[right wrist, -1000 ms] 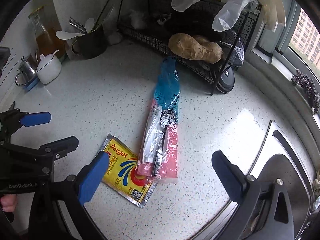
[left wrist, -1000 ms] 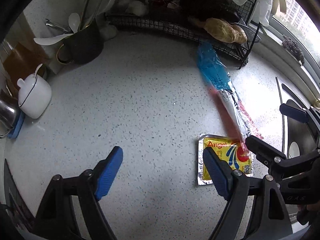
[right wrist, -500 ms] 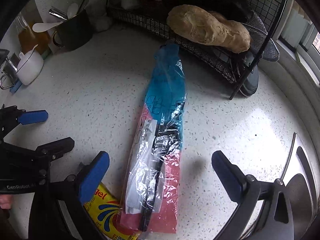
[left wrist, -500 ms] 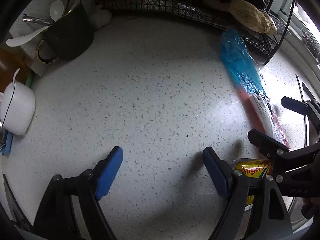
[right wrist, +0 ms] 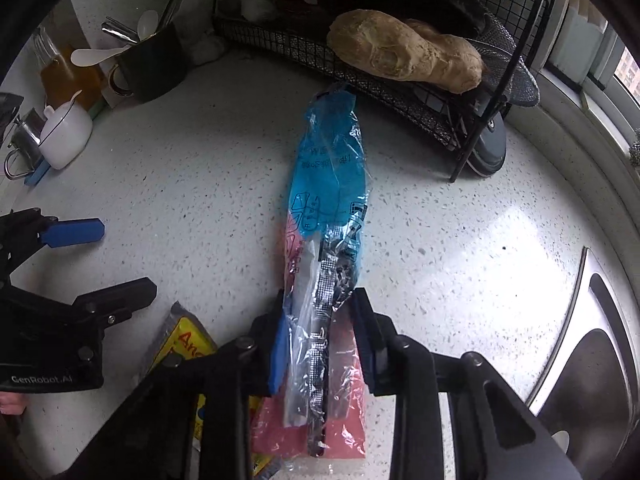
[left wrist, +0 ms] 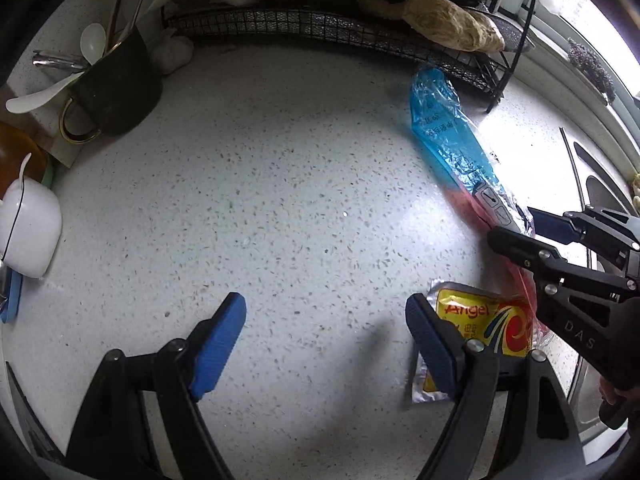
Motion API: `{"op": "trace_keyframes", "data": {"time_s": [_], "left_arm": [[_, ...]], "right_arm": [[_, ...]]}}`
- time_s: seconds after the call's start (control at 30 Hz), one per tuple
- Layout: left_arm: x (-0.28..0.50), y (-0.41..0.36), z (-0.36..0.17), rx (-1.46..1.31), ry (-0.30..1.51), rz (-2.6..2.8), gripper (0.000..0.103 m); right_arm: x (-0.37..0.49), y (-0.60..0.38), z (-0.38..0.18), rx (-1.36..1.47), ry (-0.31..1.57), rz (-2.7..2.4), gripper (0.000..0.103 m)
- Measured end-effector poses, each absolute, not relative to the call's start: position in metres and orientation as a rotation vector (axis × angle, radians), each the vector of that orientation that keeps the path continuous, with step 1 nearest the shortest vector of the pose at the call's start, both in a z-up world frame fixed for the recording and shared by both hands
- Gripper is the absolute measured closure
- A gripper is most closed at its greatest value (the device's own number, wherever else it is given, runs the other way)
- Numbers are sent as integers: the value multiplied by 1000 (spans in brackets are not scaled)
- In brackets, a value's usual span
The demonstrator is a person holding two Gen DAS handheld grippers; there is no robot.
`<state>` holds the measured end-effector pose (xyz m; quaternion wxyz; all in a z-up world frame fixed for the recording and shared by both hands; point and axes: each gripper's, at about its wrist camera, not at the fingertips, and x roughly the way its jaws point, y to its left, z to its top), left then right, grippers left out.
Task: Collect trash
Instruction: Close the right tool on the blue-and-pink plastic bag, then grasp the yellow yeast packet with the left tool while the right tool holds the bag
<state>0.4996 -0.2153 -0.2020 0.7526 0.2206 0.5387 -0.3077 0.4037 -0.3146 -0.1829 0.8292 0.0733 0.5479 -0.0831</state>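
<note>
Two pieces of trash lie on the counter point(left wrist: 280, 200): one long wrapper point(right wrist: 328, 248) (blue and pink) and one yellow packet point(left wrist: 476, 324) beside it. The right gripper point(right wrist: 324, 336) is closing on the wrapper; the left gripper point(left wrist: 326, 344) stands wide, empty.

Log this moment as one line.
right gripper: closing on wrapper | left gripper: open, beside yellow packet | counter
</note>
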Motion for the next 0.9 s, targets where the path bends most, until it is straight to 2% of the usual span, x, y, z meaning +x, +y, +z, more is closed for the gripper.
{"op": "trace_keyframes", "data": {"time_s": [0.43, 0.57, 0.9], "left_arm": [[421, -179, -195, 444, 1222, -709, 22], [395, -175, -187, 451, 1208, -713, 22], [402, -211, -193, 355, 1254, -686, 22]], "right_arm": [[333, -302, -177, 223, 1202, -171, 78], [310, -295, -166, 223, 1164, -181, 79], [290, -326, -158, 217, 1118, -191, 79]]}}
